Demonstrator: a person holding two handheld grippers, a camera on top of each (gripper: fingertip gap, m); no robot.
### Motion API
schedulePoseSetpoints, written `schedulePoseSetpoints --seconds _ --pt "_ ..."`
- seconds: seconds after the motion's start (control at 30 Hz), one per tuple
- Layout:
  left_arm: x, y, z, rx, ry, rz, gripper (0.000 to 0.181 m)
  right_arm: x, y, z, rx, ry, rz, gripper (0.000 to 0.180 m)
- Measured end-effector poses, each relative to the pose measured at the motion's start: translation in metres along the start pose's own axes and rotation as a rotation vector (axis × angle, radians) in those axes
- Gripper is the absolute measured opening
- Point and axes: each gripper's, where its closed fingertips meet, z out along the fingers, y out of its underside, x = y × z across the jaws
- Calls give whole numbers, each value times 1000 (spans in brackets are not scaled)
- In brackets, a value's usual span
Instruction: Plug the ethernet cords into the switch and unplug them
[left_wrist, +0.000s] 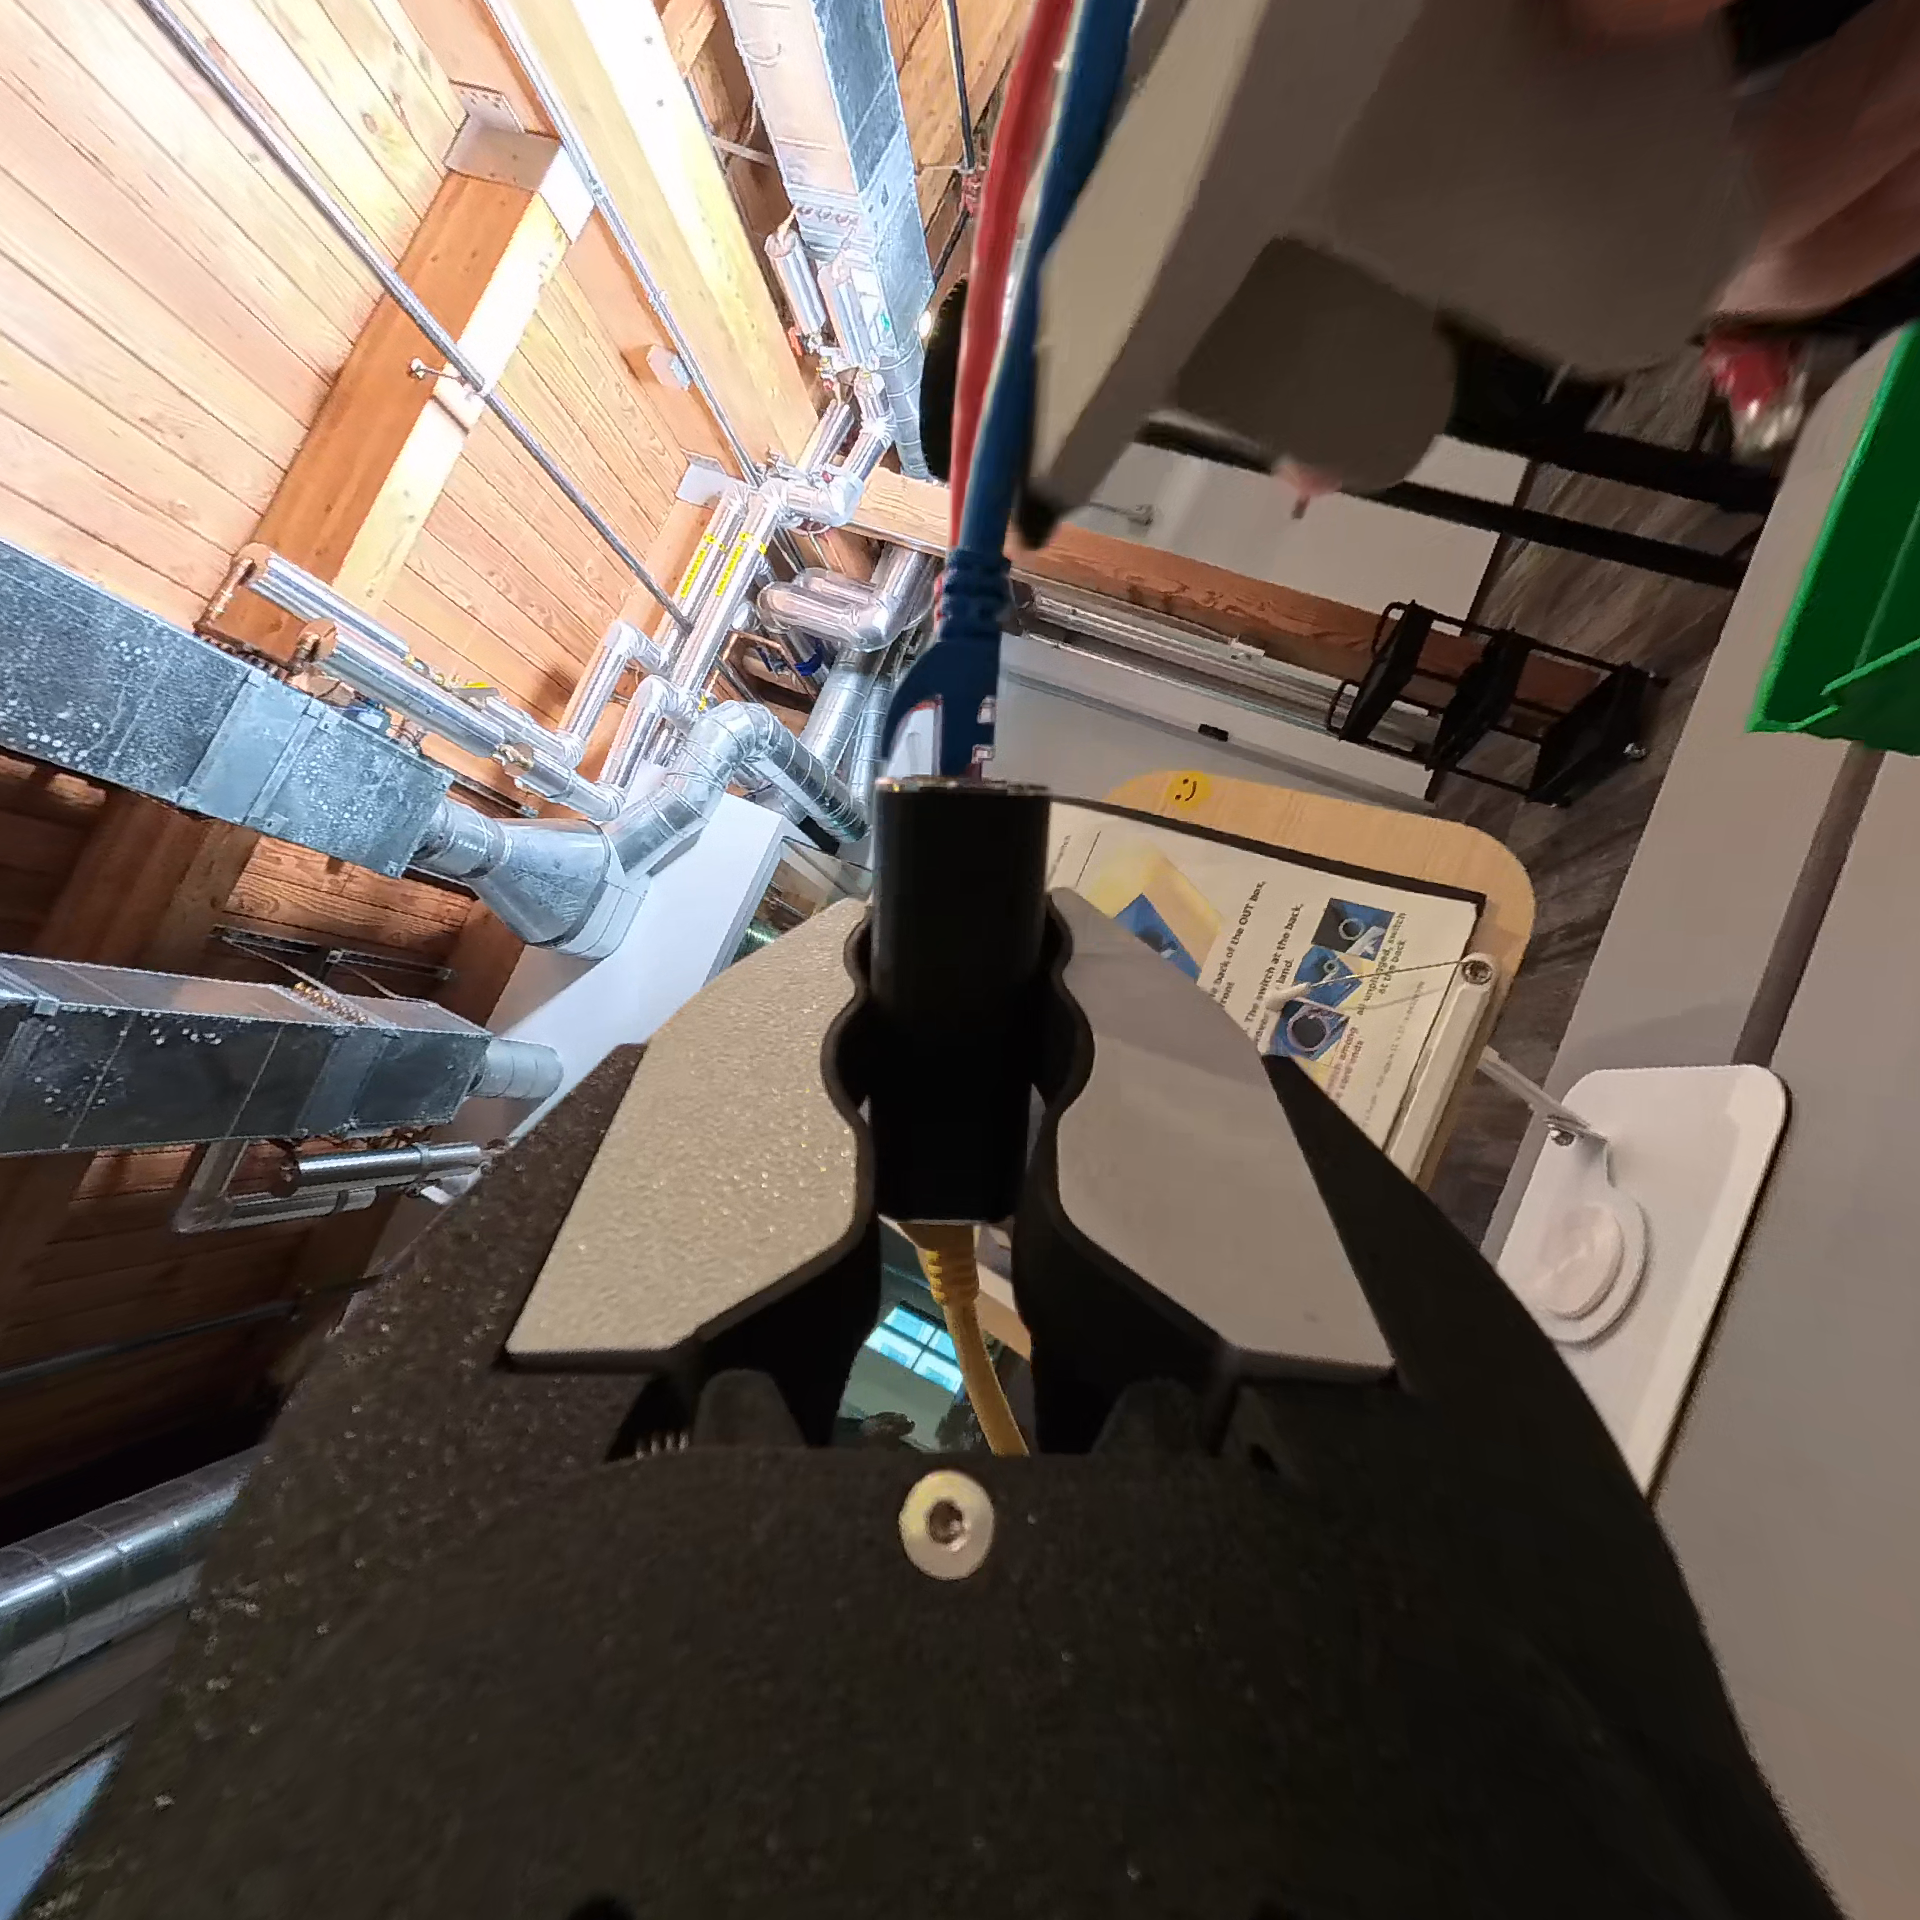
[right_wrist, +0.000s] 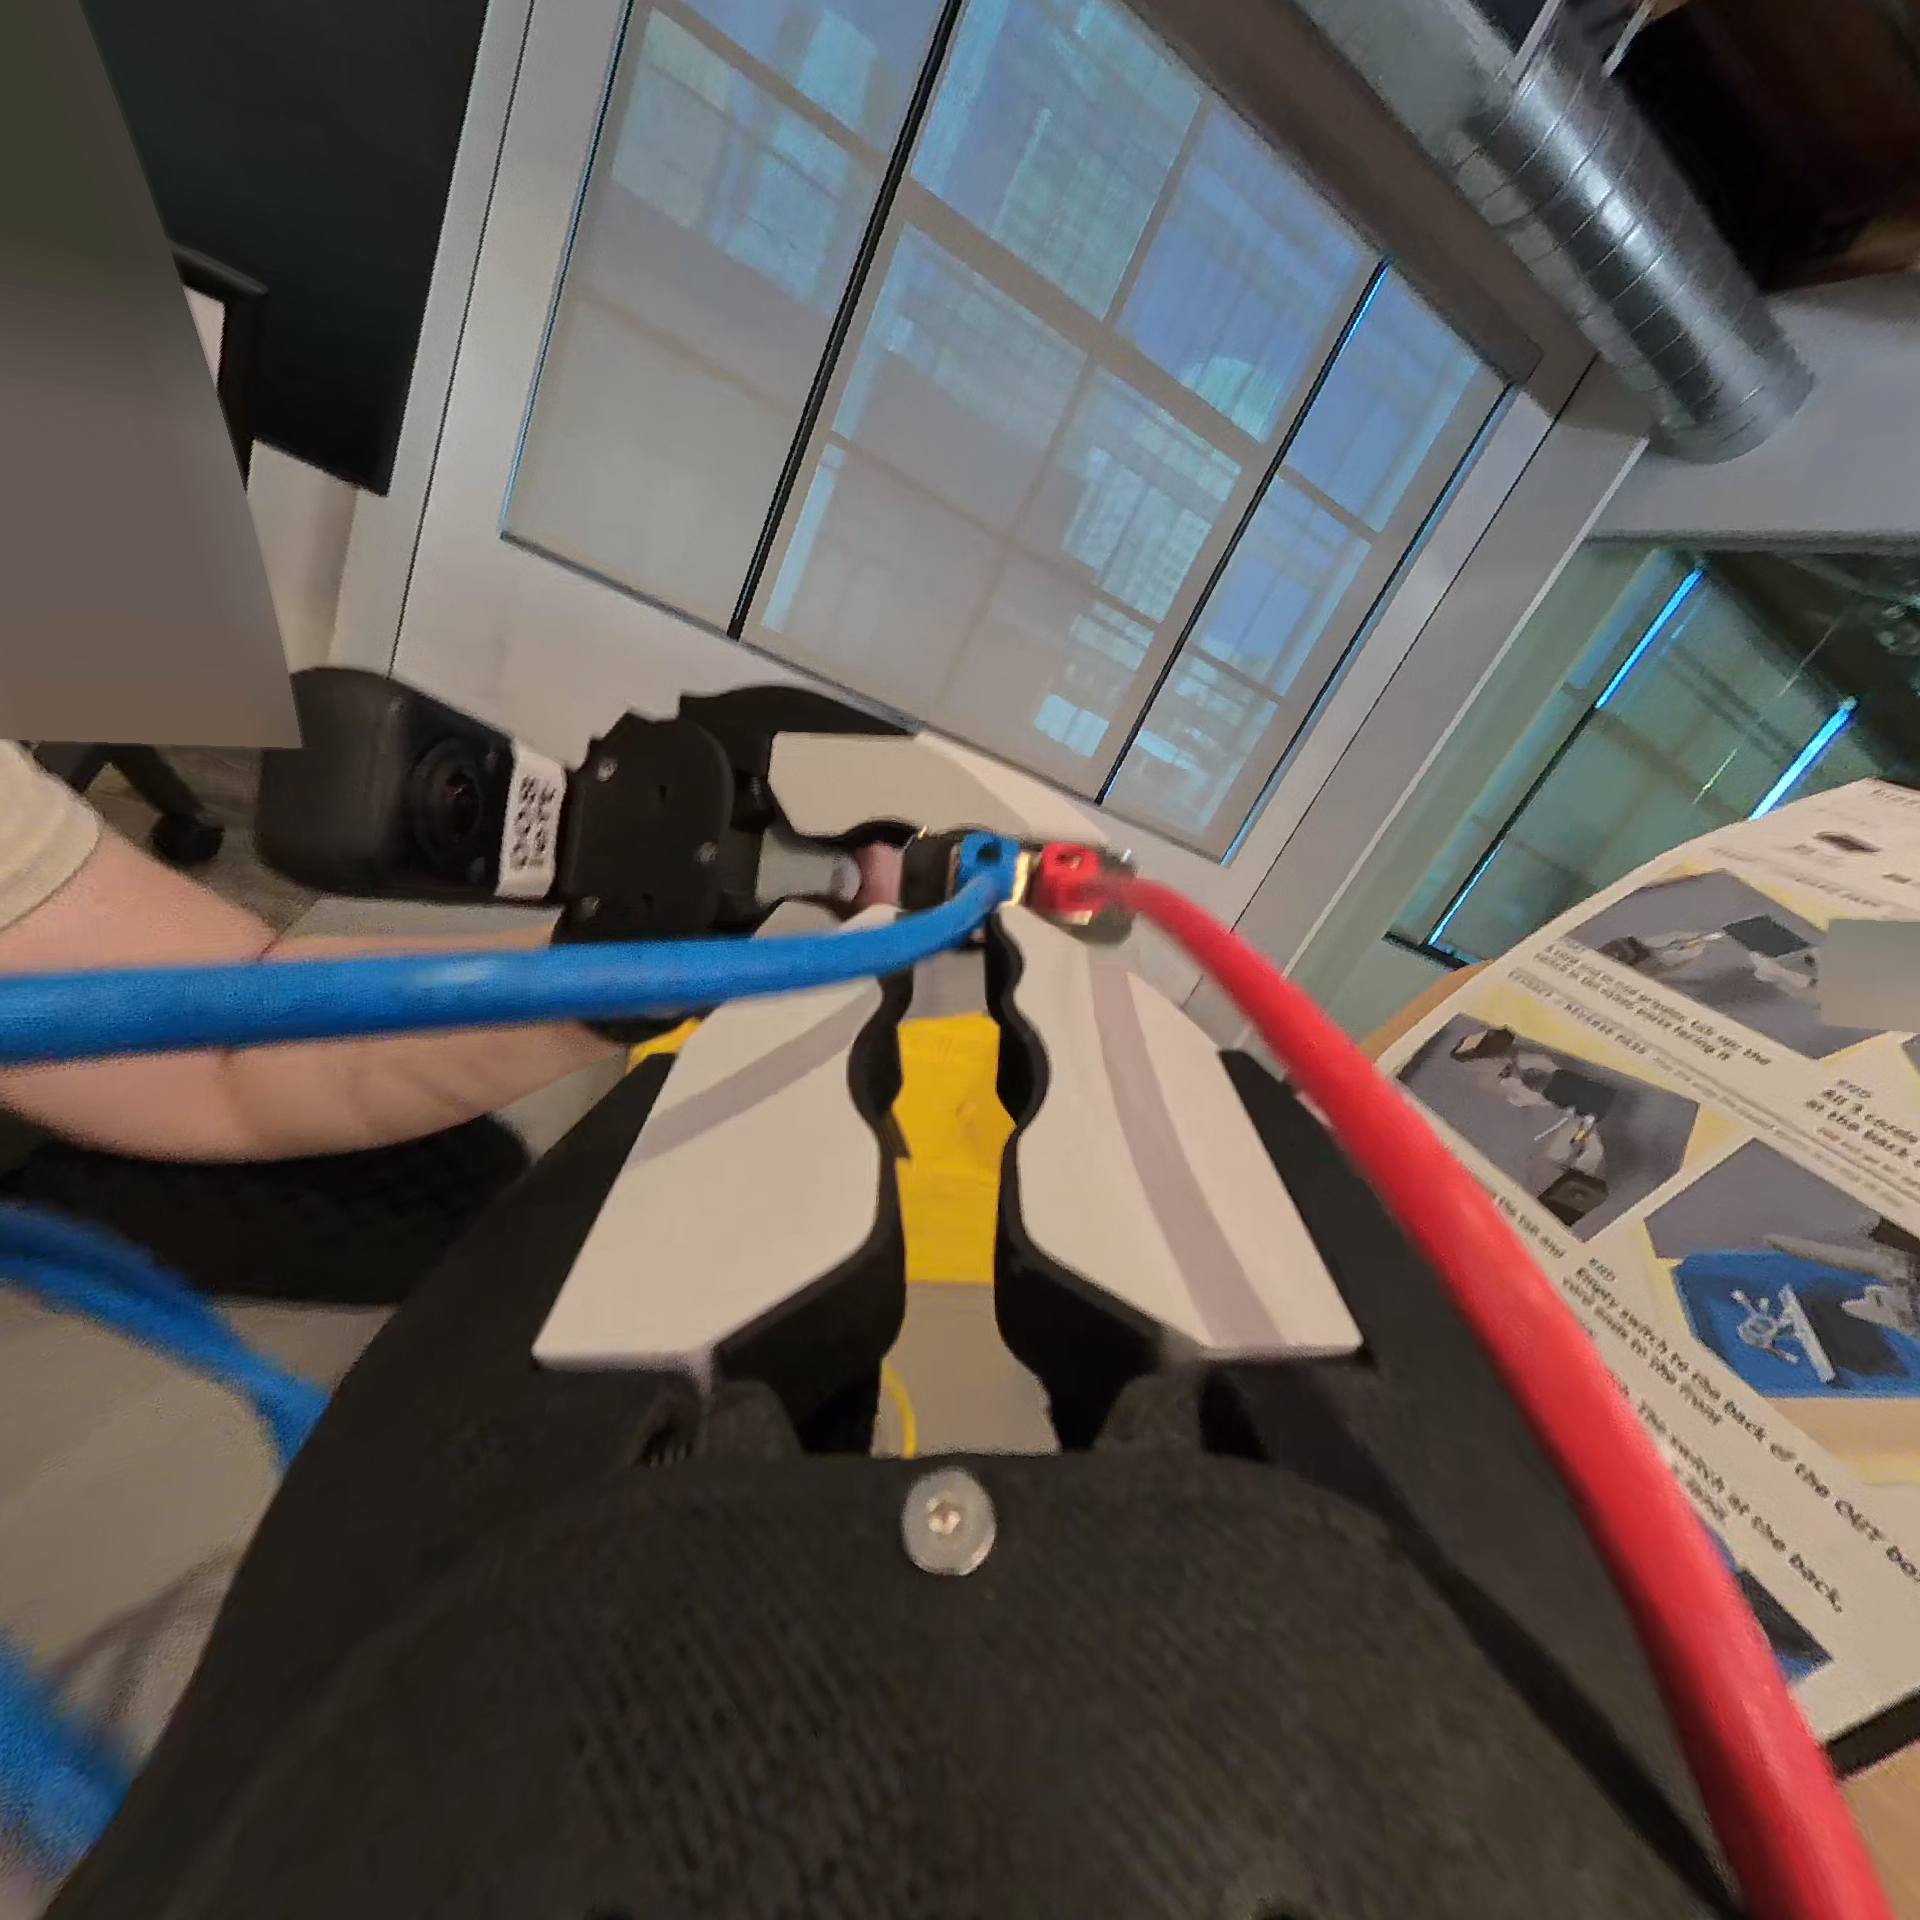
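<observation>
My left gripper (left_wrist: 961, 935) is shut on a black switch (left_wrist: 961, 997), seen edge-on and held upright between the fingers. A blue cord (left_wrist: 956, 686) goes into its far edge, with a red cord (left_wrist: 982, 260) running beside it. A yellow cord (left_wrist: 971, 1340) hangs from the switch's near edge. My right gripper (right_wrist: 951, 966) is shut on a yellow plug (right_wrist: 945, 1143) and sits just short of the switch (right_wrist: 930, 862). There the blue plug (right_wrist: 982, 857) and red plug (right_wrist: 1065, 868) sit side by side. The left gripper (right_wrist: 644, 831) holds the switch from the far side.
A printed instruction sheet on a wooden board (left_wrist: 1299, 935) lies to the right and also shows in the right wrist view (right_wrist: 1662, 1143). A green bin (left_wrist: 1860, 582) stands at the right edge. A person's forearm (right_wrist: 260, 1039) reaches in from the left. Blue cord loops at lower left (right_wrist: 156, 1340). The gap from one gripper's tips to the other's is roughly 6 centimeters.
</observation>
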Motion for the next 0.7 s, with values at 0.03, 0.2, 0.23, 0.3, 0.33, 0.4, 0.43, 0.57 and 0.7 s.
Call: schedulePoseSetpoints --seconds 0.03,0.2,0.23,0.3,0.33,0.4,0.43,0.57,0.7 --pt "-2 2 0 1 -5 -11 26 -2 3 -4 -40 -4 2 13" --pt "-14 6 -3 30 3 -95 26 -15 3 -34 -125 130 41 9" --pt "-16 6 -4 38 10 -114 26 -19 8 -42 -146 168 67 8" --pt "-17 8 -5 30 19 -116 26 -28 26 -58 -228 241 119 8" --pt "-19 8 -6 31 11 -101 26 -32 34 -68 -255 294 132 8" --pt "-18 11 -6 23 18 -73 26 -44 48 -89 -303 388 175 8" --pt "-15 14 -5 8 33 -53 26 -50 54 -102 -337 434 183 7" --pt "5 21 -1 -49 101 79 26 -65 53 -158 -463 636 152 5" --pt "31 13 4 -50 184 116 26 -65 -19 -170 -489 732 -62 6"
